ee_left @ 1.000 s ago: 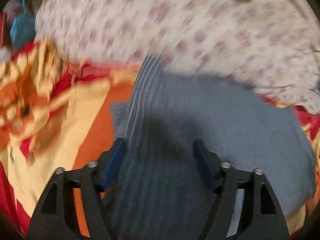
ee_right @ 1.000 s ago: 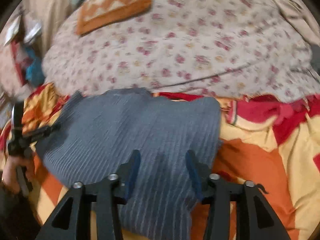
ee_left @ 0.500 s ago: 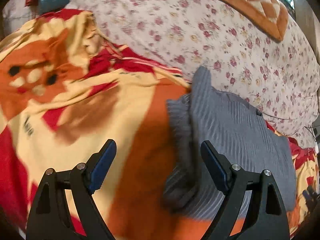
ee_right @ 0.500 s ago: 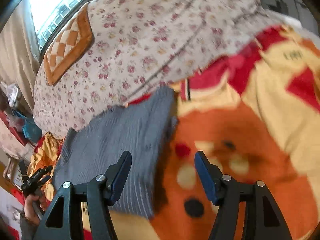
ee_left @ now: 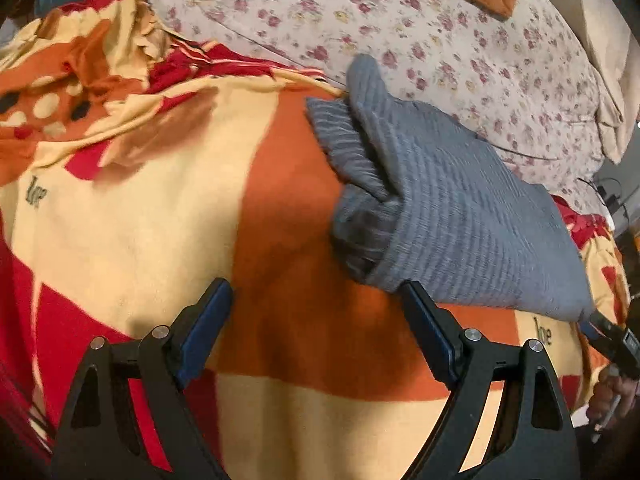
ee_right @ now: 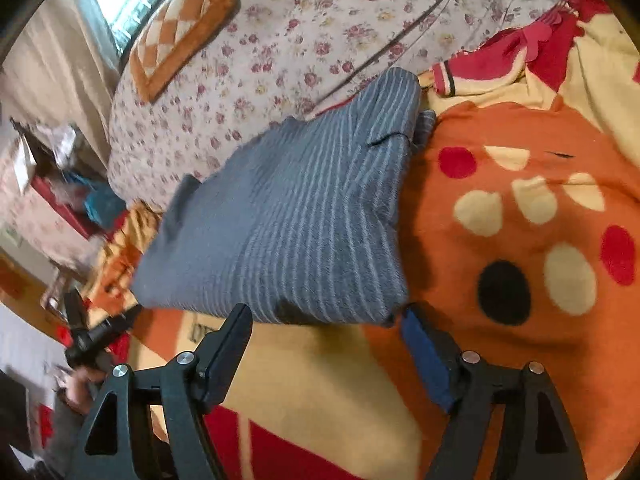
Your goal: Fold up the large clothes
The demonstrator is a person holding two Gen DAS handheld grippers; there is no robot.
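Observation:
A grey striped knit garment (ee_left: 452, 208) lies folded into a thick rectangle on an orange, yellow and red blanket (ee_left: 160, 208). It also shows in the right wrist view (ee_right: 292, 220). My left gripper (ee_left: 316, 300) is open and empty, just off the garment's near left corner. My right gripper (ee_right: 326, 320) is open and empty at the garment's near right edge. The left gripper (ee_right: 100, 332) shows in a hand at the far left of the right wrist view. The right gripper (ee_left: 608, 336) shows at the right edge of the left wrist view.
A floral bedsheet (ee_right: 288, 36) lies beyond the blanket (ee_right: 520, 208), with an orange checked cushion (ee_right: 180, 24) near a window. Blue and red clutter (ee_right: 96, 204) sits off the bed's left side. A cable (ee_left: 608, 196) lies at the right.
Both grippers have drawn back off the garment, left one to its left, right one to its right, and opened wider. The garment lies folded where it was.

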